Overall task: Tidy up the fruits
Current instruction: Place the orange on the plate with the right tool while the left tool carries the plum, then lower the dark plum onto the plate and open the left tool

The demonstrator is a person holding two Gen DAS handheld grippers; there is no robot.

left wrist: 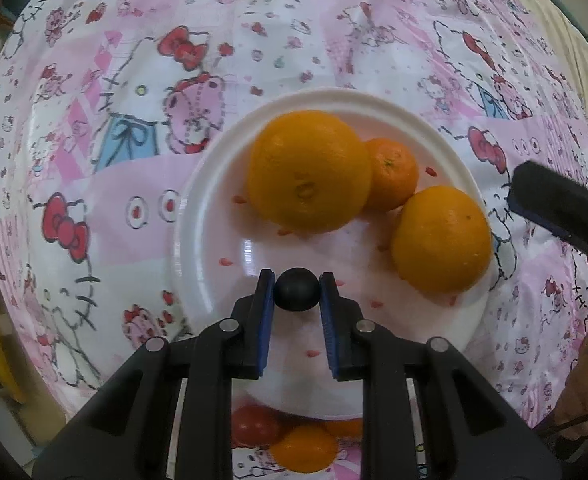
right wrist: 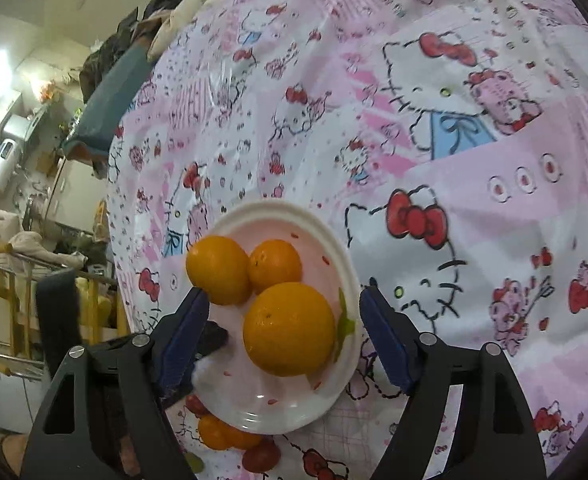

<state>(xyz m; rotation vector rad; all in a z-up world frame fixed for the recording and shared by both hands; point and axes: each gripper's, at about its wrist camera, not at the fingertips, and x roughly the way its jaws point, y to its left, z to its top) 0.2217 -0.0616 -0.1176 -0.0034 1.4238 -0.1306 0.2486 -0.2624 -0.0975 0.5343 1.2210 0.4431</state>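
The left tool (left wrist: 297, 290), pointing straight down, is clenched on a small dark fruit (left wrist: 297, 289) just above the near part of the white plate (left wrist: 214, 184), with 3 oranges (left wrist: 307, 170) beyond it, while the right tool (right wrist: 284, 320) is released, its jaws flanking the nearest orange.

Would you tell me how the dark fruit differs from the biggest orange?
The dark fruit is tiny and near-black; the biggest orange is large and bright orange. The dark fruit is pinched in the left gripper; the orange lies free on the plate. Both are round.
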